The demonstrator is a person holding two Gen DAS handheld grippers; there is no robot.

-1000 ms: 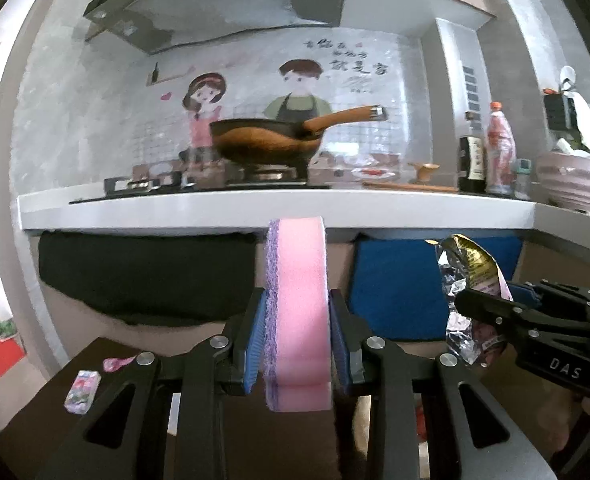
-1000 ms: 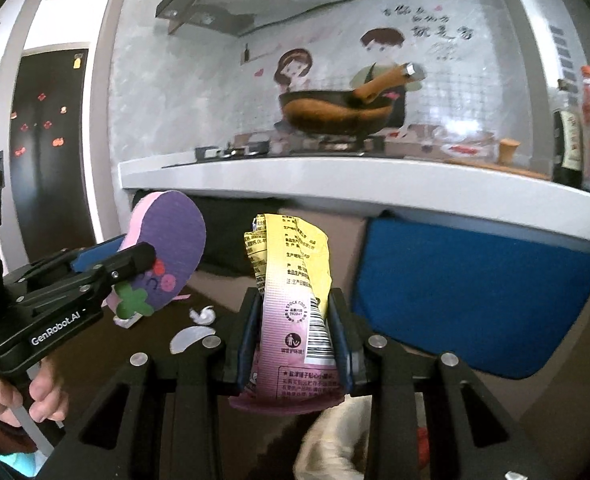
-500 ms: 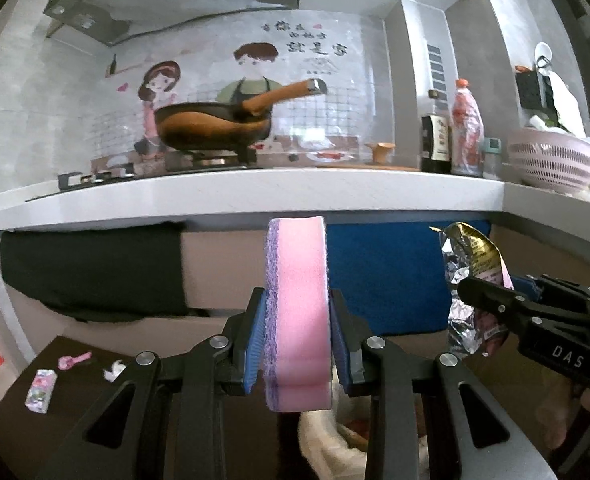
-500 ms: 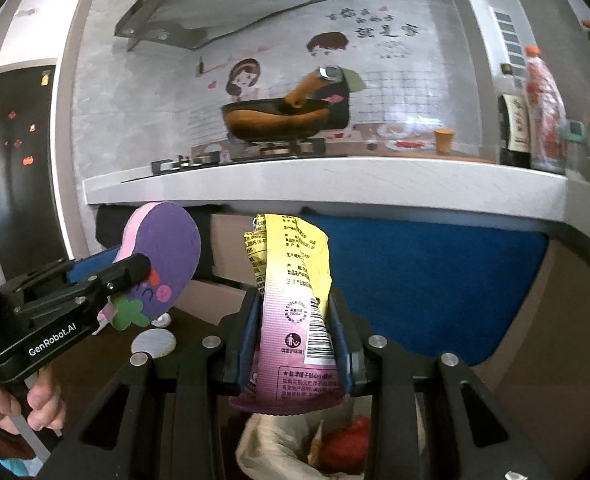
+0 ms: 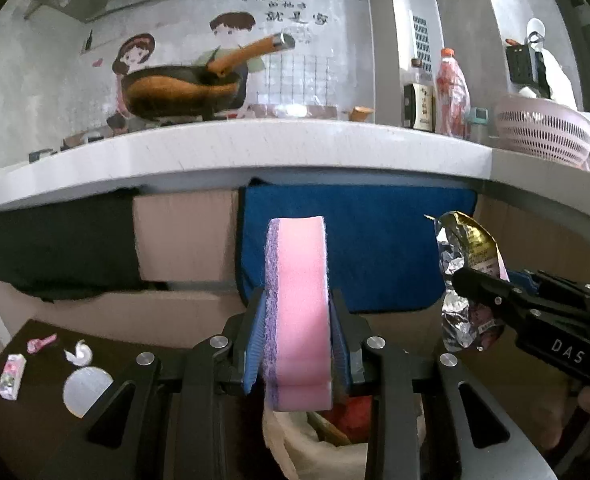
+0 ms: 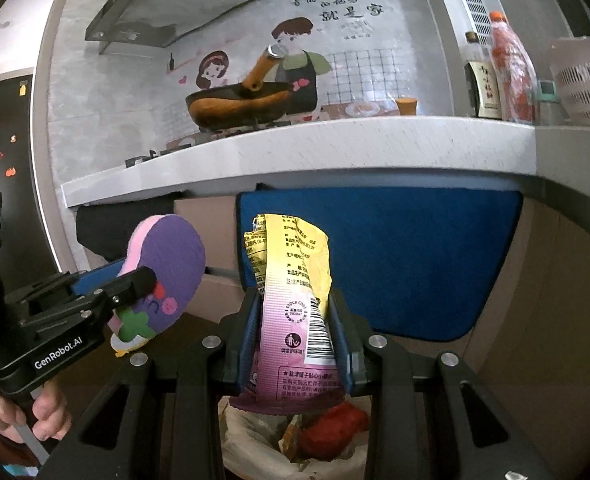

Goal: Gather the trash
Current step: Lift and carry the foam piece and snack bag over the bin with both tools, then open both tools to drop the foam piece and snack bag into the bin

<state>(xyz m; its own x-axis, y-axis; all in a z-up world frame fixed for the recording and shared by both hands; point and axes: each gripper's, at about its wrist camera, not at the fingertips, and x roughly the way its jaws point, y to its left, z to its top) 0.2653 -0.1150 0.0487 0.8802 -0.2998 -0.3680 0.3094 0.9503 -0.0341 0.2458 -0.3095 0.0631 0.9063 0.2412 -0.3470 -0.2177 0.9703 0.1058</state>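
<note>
My left gripper (image 5: pixel 297 332) is shut on a pink and purple sponge (image 5: pixel 298 300), held upright above a white-lined trash bin (image 5: pixel 307 440). The sponge shows its purple face in the right wrist view (image 6: pixel 167 272), where the left gripper (image 6: pixel 135 284) is at the left. My right gripper (image 6: pixel 291 340) is shut on a yellow and pink snack wrapper (image 6: pixel 295 304), over the bin (image 6: pixel 255 436) that holds red trash (image 6: pixel 331 428). In the left wrist view the right gripper (image 5: pixel 471 280) holds the wrapper's foil side (image 5: pixel 461 280) at the right.
A dark low table (image 5: pixel 35 420) at the left carries a small packet (image 5: pixel 11 371), a white scrap (image 5: pixel 79 354), a round lid (image 5: pixel 87 390) and a pink bit (image 5: pixel 41 343). A white counter (image 5: pixel 255 148) with a wok (image 5: pixel 179 94), bottles (image 5: pixel 451 92) and a pink colander (image 5: pixel 543 128) runs behind.
Both grippers have swung right with their loads. The bin and its contents have come into view below the fingers of both.
</note>
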